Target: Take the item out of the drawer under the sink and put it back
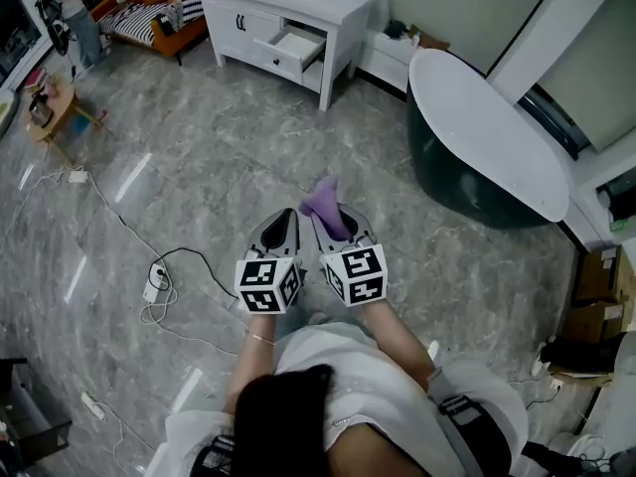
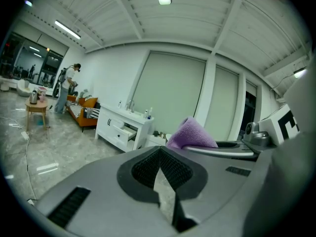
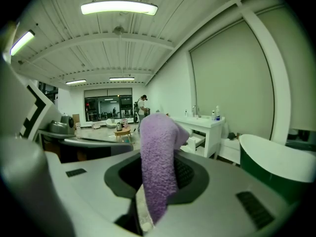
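Head view, with both gripper views. The right gripper (image 1: 335, 219) has its fingers pinching a purple cloth (image 1: 324, 199), the item of the task. The cloth is therefore out of the drawer (image 1: 299, 48) and carried in the air above the floor (image 1: 199, 167). In the right gripper view a folded part of the cloth stands up between the pads and droops over the fingertips, while a thin edge hangs below them. The long axis of the cloth runs along the fingers, pointing away from the person. The left gripper (image 1: 282, 219) is just beside the right one, on its left and level with it. Its fingers are pressed together at the tips with nothing between them. The drawer stands pulled open in the front of the white cabinet (image 1: 248, 23) under the sink, at the far side of the room. From the fingers it lies far and slightly left, well apart, with grey floor between. A bathtub (image 1: 487, 127) stands to the right of that line, and a cable (image 1: 129, 229) lies on the floor to its left. Judged from this layout, the return step is under way. The cloth-bearing right gripper must cross the floor and come over the open drawer, whose mouth faces near and right. The empty left gripper is on the drawer's side, free to push it shut.
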`<state>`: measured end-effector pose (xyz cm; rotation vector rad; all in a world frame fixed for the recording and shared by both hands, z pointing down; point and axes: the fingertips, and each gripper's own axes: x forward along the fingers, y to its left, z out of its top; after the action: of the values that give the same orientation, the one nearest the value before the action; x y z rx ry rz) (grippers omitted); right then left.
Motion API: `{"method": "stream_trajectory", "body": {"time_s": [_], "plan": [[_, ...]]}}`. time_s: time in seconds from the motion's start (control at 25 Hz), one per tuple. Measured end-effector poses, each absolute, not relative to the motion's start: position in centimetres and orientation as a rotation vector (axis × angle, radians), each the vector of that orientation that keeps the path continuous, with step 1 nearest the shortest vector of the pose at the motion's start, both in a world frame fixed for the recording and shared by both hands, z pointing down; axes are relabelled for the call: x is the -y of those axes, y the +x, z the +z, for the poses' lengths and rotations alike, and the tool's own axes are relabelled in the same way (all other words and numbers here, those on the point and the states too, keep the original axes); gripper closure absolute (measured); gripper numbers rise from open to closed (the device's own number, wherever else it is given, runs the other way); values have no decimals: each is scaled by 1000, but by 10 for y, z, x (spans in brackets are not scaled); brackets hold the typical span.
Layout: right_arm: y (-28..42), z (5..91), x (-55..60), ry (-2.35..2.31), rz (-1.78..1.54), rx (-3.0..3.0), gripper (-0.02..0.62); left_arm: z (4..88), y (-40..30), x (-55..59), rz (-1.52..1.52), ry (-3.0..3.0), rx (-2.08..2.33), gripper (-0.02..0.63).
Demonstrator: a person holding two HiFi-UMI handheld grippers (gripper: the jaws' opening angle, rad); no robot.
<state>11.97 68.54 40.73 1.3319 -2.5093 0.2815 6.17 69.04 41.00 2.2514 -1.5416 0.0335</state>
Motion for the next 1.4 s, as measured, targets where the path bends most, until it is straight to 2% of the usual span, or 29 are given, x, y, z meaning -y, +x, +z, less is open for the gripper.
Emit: {"method": "stream_trajectory", "body": {"time_s": [0.96, 1.4], "plan": [[29, 415, -494, 1396, 374, 2446, 489, 407, -28, -490, 75, 2315, 1431, 601], [31, 413, -457, 1506, 418, 2399, 489, 403, -41, -453, 76, 2349, 1374, 601]]}}
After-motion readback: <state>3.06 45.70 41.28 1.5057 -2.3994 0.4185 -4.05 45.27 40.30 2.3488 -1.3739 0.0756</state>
